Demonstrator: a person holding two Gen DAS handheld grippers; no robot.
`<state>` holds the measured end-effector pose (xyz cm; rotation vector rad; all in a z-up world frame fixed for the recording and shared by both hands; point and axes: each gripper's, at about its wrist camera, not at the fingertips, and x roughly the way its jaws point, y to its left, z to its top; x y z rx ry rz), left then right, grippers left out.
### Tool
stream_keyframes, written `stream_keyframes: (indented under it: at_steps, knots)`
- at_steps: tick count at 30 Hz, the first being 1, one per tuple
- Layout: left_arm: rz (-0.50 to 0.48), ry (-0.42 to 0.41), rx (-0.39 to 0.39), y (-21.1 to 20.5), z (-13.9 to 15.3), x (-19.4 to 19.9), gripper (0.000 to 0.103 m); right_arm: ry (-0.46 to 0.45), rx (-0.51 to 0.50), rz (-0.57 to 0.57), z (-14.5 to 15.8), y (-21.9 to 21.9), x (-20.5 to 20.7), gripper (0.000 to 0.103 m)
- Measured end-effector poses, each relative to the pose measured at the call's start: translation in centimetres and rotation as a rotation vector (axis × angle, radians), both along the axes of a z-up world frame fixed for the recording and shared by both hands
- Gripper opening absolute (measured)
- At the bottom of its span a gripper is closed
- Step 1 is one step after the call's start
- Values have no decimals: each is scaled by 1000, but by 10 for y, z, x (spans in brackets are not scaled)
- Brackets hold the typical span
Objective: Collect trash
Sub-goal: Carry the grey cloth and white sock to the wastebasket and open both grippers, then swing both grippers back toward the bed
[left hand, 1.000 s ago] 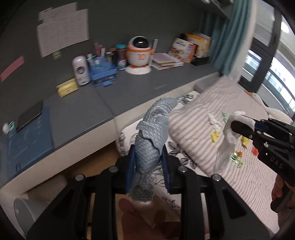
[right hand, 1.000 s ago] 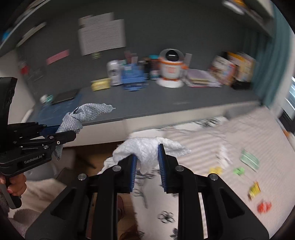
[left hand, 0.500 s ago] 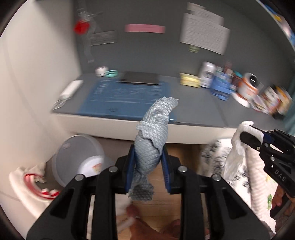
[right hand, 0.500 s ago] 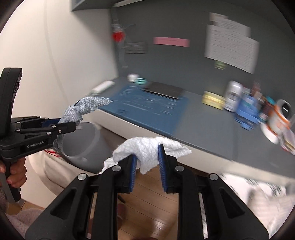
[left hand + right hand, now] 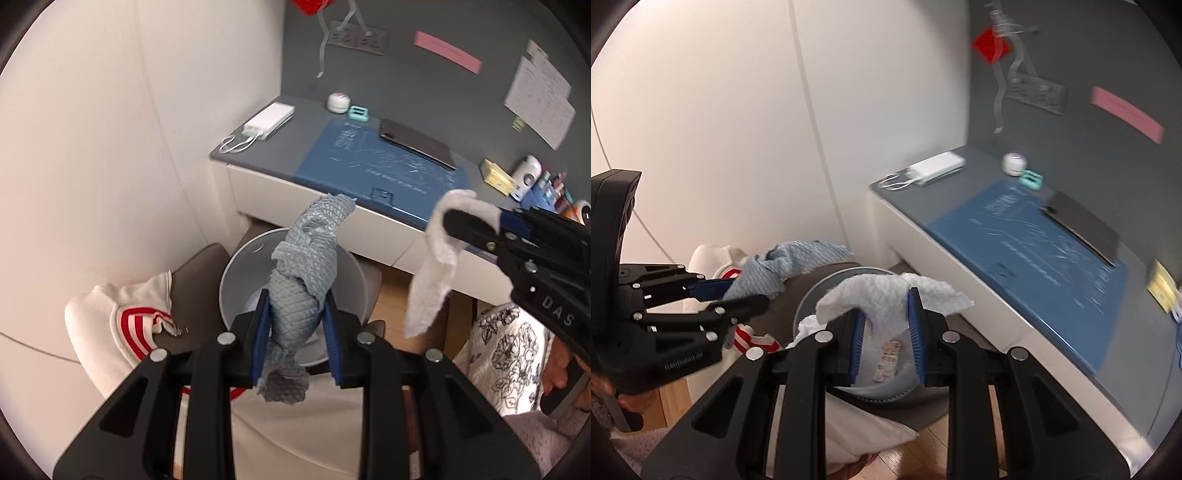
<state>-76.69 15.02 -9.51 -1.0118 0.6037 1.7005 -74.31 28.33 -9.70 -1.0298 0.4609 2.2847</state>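
A crumpled grey-blue wipe [image 5: 306, 280] stands pinched between the blue pads of the left hand-held gripper [image 5: 295, 328], its upper end rising above the fingertips and its lower end hanging in a ragged tuft below them. That gripper tilts steeply downward, and the wipe sits directly over the open mouth of a round grey trash bin [image 5: 236, 273] on the floor. In the right wrist view the same left hand-held gripper [image 5: 738, 295] comes in from the left edge, roughly level in the picture, with the wipe [image 5: 790, 262] sticking out past its tips just left of the bin's rim; fingertips of the hand holding it show at the lower left corner.

A white crumpled paper towel [image 5: 886, 302] is clamped between the pads of the right hand-held gripper [image 5: 886, 332], draped over both fingers and spilling out to either side. This gripper also points steeply down, with the trash bin [image 5: 812, 295] right beneath it; a small printed wrapper [image 5: 890, 356] lies inside. From the left wrist view the right hand-held gripper [image 5: 461, 229] reaches in from the right, the paper towel [image 5: 436, 266] dangling from its tip just to the right of the bin.

A white garment with red stripes [image 5: 122, 325] lies on a dark seat beside the bin. Behind the bin, the counter [image 5: 258, 155] has a blue mat [image 5: 369, 166] at its front edge, a dark tablet [image 5: 417, 142] on the mat's far side, and a white power bank [image 5: 269, 120] near its left corner by the wall.
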Motion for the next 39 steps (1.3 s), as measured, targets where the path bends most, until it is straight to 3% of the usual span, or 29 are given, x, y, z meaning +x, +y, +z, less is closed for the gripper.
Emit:
stream_keyframes:
  at_steps: [4,6,8,11,15,20,30,39]
  knots:
    - [49,-34,-24,4,-14,-15,30,-63,-38,67,-15,10,-30,31]
    - [76,-83,-38,8,-22,-24,41,-77,-51,80,-19,13,-40,53]
    - [97,-105,-47,10,-27,-30,52,-80,-42,89,-20,16,-44,61]
    - [103,-90,-48,9,-28,-34,59,-85,-45,98,-21,19,-48,61]
    - [84,-66,-60,9,-29,-35,60,-79,-54,72,-23,26,-48,61]
    - [-4,-53,-55,20,-26,-28,61,-70,-48,-21,-21,25,-27,61]
    - [-321,-4,-16,65,-11,45,62,-56,1,-389,2,12,93,61]
    - [-708,18,23,84,5,194,62,-47,74,-820,29,-40,269,61]
